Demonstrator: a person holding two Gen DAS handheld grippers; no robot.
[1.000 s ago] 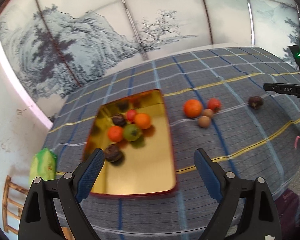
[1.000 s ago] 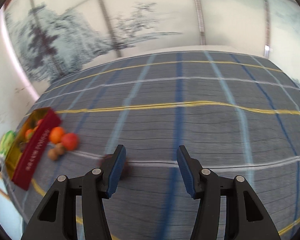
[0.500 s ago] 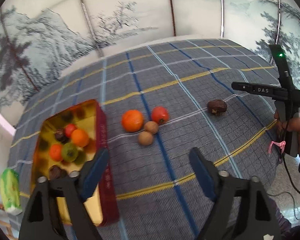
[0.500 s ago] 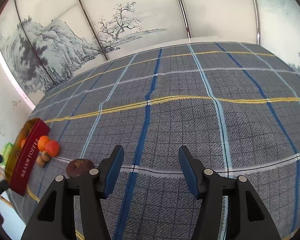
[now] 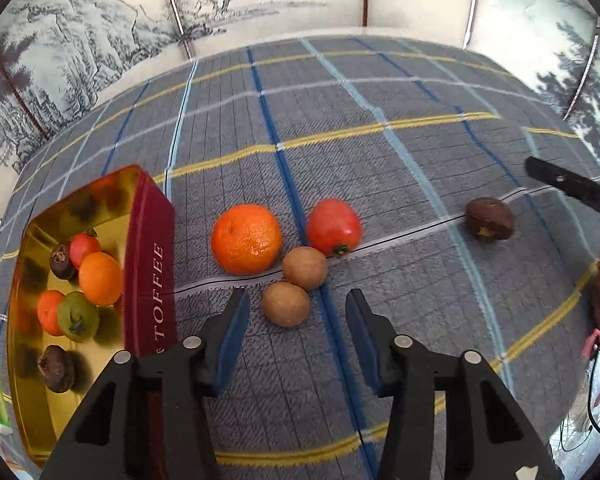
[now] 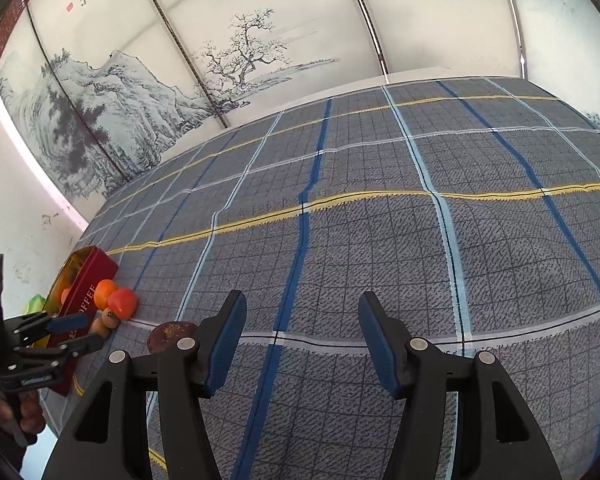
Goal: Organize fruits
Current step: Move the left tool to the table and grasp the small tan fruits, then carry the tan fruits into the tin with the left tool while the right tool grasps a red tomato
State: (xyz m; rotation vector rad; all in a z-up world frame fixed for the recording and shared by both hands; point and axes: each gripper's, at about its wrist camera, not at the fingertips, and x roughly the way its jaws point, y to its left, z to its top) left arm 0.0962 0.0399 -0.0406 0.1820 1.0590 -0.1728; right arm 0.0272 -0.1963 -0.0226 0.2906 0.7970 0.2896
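Left wrist view: the left gripper (image 5: 296, 322) is closing, fingers not yet touching the near kiwi (image 5: 286, 304) just ahead, beside the tin (image 5: 150, 256) at the worktop's (image 5: 379, 168) left edge. Centre it first.

Right wrist view: the right gripper (image 6: 300, 340) hangs unclenched and empty, the dark fruit (image 6: 170, 334) to its left.

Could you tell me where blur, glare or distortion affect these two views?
Left wrist view: red fruit slightly smeared, golden tin mirrors its fruit, tablecloth lines bow. Right wrist view: sharp, wall panels curve strongly, dark corners.
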